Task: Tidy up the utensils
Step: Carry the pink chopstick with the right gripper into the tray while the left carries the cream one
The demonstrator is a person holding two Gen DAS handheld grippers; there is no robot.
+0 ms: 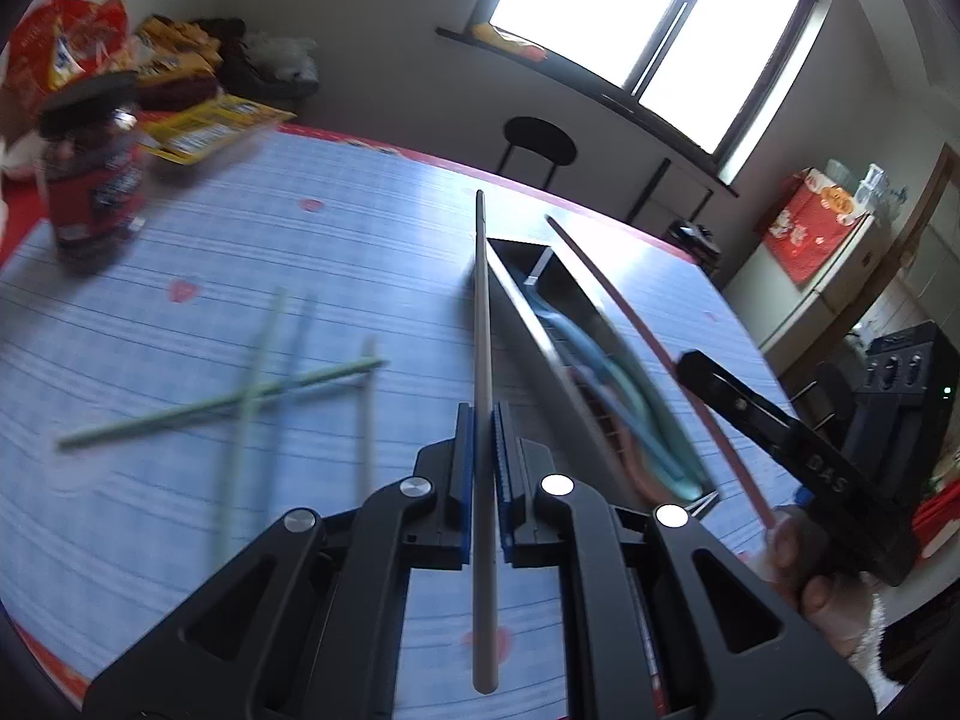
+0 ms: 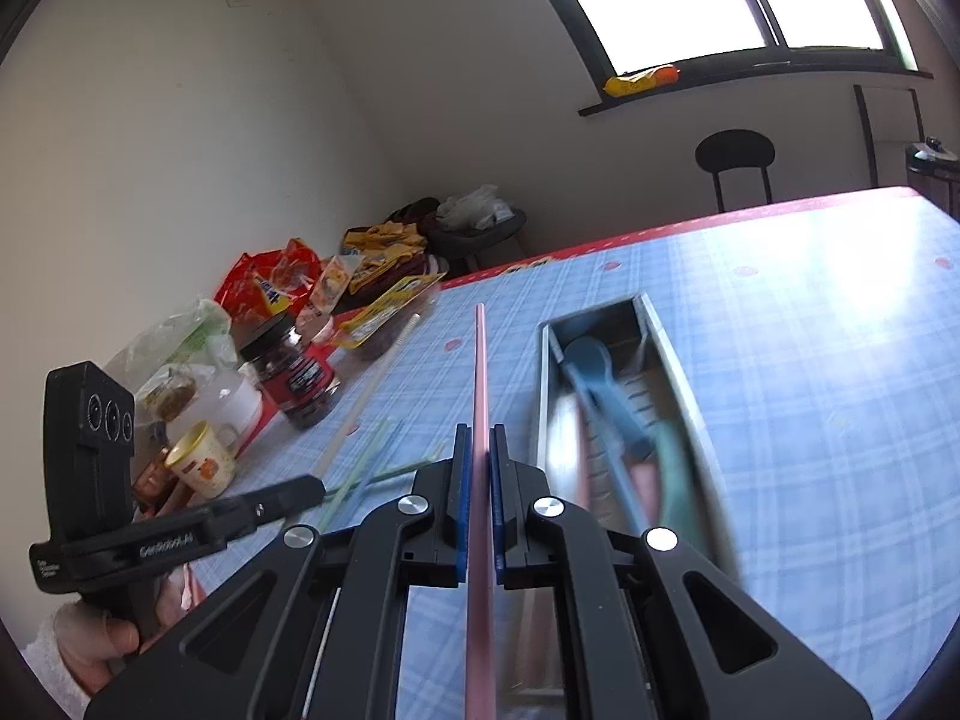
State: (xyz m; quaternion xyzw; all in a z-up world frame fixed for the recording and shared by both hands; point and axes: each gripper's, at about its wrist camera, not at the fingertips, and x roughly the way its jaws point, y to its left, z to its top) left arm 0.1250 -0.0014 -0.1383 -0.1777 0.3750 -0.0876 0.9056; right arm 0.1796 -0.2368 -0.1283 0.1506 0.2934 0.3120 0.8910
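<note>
In the left wrist view my left gripper (image 1: pixel 482 414) is shut on a long beige chopstick (image 1: pixel 482 276) that points ahead over the blue checked table. Just right of it lies a narrow metal tray (image 1: pixel 516 294) with blue, green and pink spoons (image 1: pixel 606 384) in it. My right gripper (image 1: pixel 696 363), at the far right, is shut on a pink chopstick (image 1: pixel 624 318) slanting over the tray. The right wrist view shows that pink chopstick (image 2: pixel 480 360) clamped in the right gripper (image 2: pixel 478 435), left of the tray (image 2: pixel 669 354). The left gripper (image 2: pixel 312 487) holds the beige chopstick (image 2: pixel 375 390) farther left.
Several green and pale chopsticks (image 1: pixel 240 399) lie crossed on the table at left. A dark jar (image 1: pixel 90 192), snack bags (image 1: pixel 66 42), a yellow mug (image 2: pixel 204 462) and a white pot crowd the table's left side. A black chair (image 1: pixel 540 144) stands beyond the far edge.
</note>
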